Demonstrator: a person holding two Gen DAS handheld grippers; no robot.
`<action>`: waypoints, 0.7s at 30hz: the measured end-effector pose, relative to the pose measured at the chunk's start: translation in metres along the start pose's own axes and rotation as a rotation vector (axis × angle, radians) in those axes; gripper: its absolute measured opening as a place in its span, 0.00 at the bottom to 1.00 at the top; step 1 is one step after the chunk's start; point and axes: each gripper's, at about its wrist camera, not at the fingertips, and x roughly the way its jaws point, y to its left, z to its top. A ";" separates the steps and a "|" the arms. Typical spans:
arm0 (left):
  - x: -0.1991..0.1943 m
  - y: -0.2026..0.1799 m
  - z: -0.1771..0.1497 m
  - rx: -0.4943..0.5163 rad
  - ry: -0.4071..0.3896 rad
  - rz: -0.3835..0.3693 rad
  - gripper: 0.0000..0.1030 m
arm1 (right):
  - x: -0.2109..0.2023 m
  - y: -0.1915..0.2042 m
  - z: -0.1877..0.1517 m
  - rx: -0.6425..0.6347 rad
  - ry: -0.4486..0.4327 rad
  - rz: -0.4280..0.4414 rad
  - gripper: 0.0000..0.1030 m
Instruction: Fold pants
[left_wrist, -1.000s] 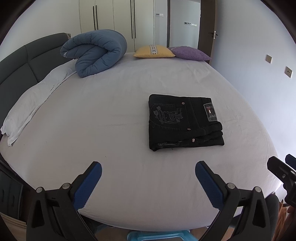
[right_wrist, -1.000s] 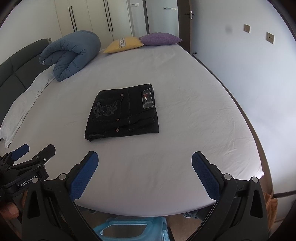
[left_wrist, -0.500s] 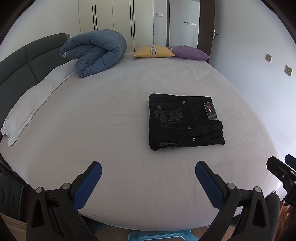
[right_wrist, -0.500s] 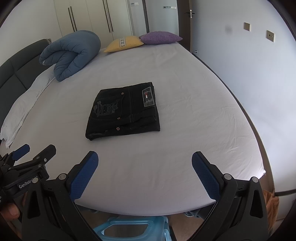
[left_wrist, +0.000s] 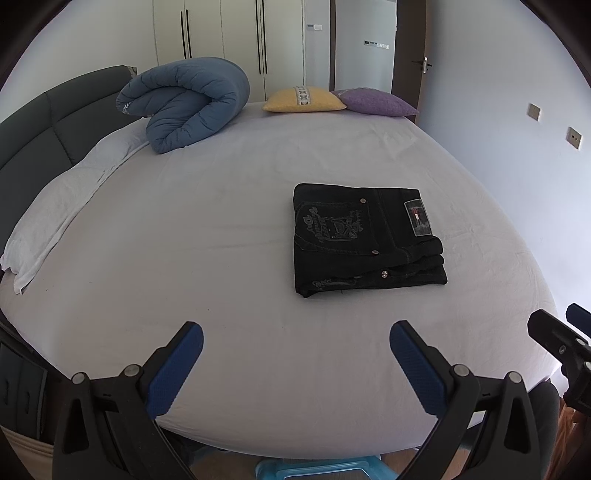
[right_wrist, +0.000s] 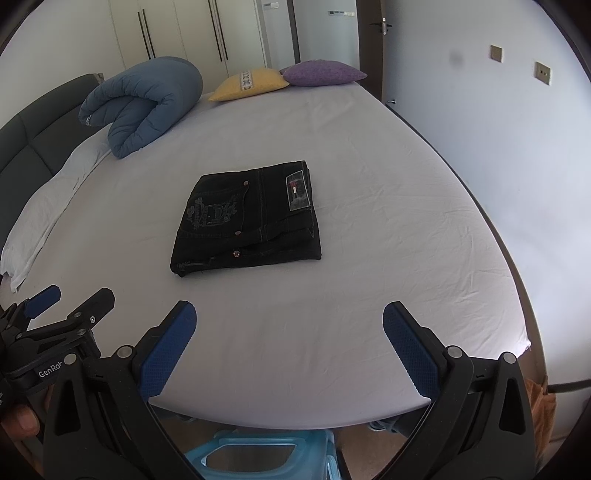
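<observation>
Black pants (left_wrist: 364, 240) lie folded in a compact rectangle on the white bed sheet (left_wrist: 207, 229), embroidered pocket and label patch facing up. They also show in the right wrist view (right_wrist: 247, 218). My left gripper (left_wrist: 295, 354) is open and empty, held back over the bed's near edge, well short of the pants. My right gripper (right_wrist: 290, 336) is open and empty, likewise near the front edge. The left gripper also shows at the lower left of the right wrist view (right_wrist: 70, 299).
A rolled blue duvet (left_wrist: 184, 101), a yellow cushion (left_wrist: 304, 99) and a purple cushion (left_wrist: 375, 101) lie at the far side. A white pillow (left_wrist: 62, 206) lies by the grey headboard (left_wrist: 40, 125). A blue plastic stool (right_wrist: 258, 454) stands below the bed edge.
Both grippers have drifted back slightly from the bed; the pants lie unmoved and both grippers stay open.
</observation>
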 end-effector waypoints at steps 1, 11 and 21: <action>0.000 0.000 0.000 0.001 0.000 -0.002 1.00 | 0.000 0.000 0.000 -0.001 0.000 0.000 1.00; 0.001 0.000 -0.001 0.004 0.004 -0.003 1.00 | 0.000 0.000 0.000 -0.001 0.007 0.002 1.00; 0.004 0.002 -0.001 0.003 0.011 -0.001 1.00 | 0.001 -0.001 0.001 -0.002 0.010 0.002 1.00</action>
